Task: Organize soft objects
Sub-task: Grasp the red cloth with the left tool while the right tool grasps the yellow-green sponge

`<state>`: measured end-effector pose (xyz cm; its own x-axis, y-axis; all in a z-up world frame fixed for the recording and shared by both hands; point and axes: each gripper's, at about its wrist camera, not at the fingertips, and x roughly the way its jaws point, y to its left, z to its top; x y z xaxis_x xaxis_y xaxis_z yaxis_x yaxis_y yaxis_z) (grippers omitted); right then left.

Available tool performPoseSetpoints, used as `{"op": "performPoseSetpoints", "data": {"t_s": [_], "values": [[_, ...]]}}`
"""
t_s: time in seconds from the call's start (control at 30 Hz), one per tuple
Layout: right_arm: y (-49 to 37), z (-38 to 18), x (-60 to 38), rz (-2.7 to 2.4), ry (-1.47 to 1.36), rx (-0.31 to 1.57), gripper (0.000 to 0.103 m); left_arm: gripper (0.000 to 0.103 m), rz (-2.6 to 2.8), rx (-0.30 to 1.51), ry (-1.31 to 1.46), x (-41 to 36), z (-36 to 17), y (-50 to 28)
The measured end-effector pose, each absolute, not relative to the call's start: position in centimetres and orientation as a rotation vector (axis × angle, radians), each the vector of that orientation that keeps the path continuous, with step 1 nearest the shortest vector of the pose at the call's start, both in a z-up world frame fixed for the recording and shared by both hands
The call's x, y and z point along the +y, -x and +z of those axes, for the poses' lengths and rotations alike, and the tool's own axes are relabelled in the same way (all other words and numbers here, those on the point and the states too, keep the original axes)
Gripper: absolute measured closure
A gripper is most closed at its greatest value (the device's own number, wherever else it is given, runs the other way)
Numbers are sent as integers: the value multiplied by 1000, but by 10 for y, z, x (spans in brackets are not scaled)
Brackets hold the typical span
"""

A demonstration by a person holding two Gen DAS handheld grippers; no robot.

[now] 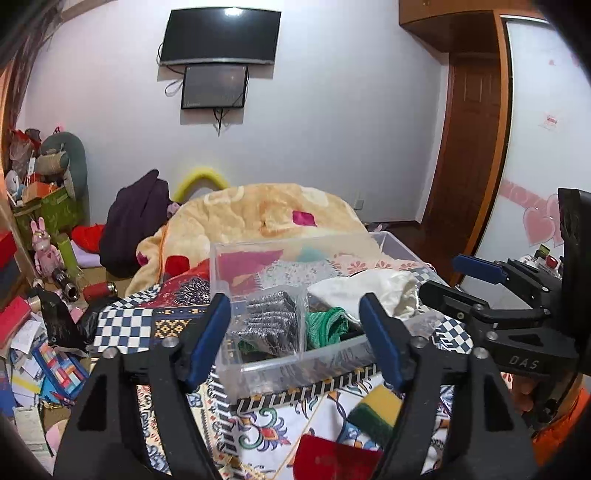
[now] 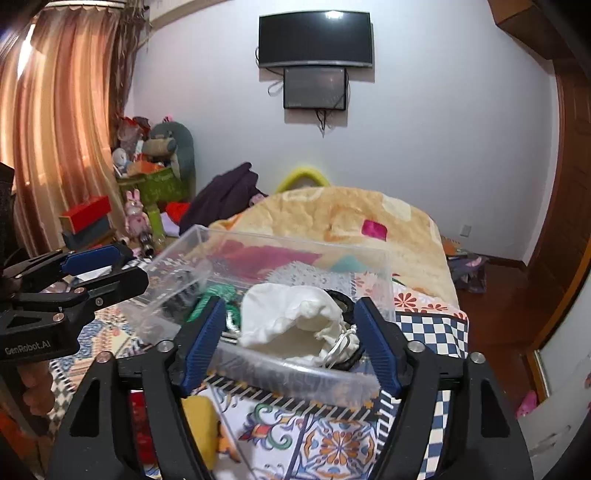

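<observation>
**Soft things half-sorted, both grippers empty over the bin**

Nearest to me, down by the left gripper [image 1: 295, 332], a yellow sponge with a green scouring face [image 1: 375, 408] lies on the patterned bedspread [image 2: 332, 443], just in front of the clear plastic bin [image 1: 280, 363]. Beside it sits a flat red cloth piece [image 1: 336, 458] at the bottom edge of the left view. Both look unsorted. The sponge should be light and springy, easy to pinch across its short sides; I'd guess it squashes and then holds well, the scouring side giving grip. The red piece looks thin and limp, so it would need gathering at a fold or edge rather than a flat press.

The left gripper's fingers stand wide apart, holding nothing, framing the bin's near wall. The right gripper [image 2: 291, 339] is likewise spread and empty, its blue pads either side of a white drawstring pouch [image 2: 295, 321] that lies in the bin's right-hand part (whether a pad touches the pouch I cannot tell).

Inside the bin, left to right in the left view: a grey glittery bundle [image 1: 271, 319] in its own compartment, a green knitted piece [image 1: 327, 325], then the pouch draped over something dark. The pouch looks soft and baggy, likely to slump; its bunched neck by the cord seems the surest hold.

Beyond the bin, a peach blanket [image 1: 258, 210] is heaped on the bed, and a dark screen [image 1: 219, 35] hangs on the far wall.
</observation>
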<state>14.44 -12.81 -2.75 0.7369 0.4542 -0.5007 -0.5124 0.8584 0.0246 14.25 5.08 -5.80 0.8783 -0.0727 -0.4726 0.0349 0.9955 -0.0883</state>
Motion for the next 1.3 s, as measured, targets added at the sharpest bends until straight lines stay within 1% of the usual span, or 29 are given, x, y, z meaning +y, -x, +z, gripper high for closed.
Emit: {"op": "performPoseSetpoints", "data": {"t_s": [0.03,0.1,0.17,0.43,0.6,0.8,0.87,1.03,1.07,1.13,1.2,1.3], "values": [[-140,-27,-129,537,115,513,32,25,-57,492,71,49,-57,-138],[-135,-29,-129,550,107,512,32,17,-64,489,66,48,-57,-129],[-129,-32,-129,566,105,517,32,14,-72,497,69,48,-60,-122],[-109,-54,-119,608,134,563,32,14,-101,579,64,45,-86,-104],[-101,-69,-112,640,140,612,32,14,-100,644,51,45,-111,-94],[-97,-89,-106,691,126,678,32,14,-128,694,98,50,-132,-89],[-99,-94,-102,688,137,691,38,14,-132,713,102,49,-139,-90],[-107,-105,-95,709,132,752,61,14,-139,749,117,47,-152,-95],[-102,-109,-96,710,128,755,63,16,-140,753,119,47,-154,-96],[-102,-112,-96,717,123,765,75,22,-151,763,126,46,-156,-98],[-102,-114,-97,719,117,768,77,31,-176,771,142,46,-159,-99],[-100,-114,-99,717,109,759,77,40,-193,779,149,45,-161,-100]]}}
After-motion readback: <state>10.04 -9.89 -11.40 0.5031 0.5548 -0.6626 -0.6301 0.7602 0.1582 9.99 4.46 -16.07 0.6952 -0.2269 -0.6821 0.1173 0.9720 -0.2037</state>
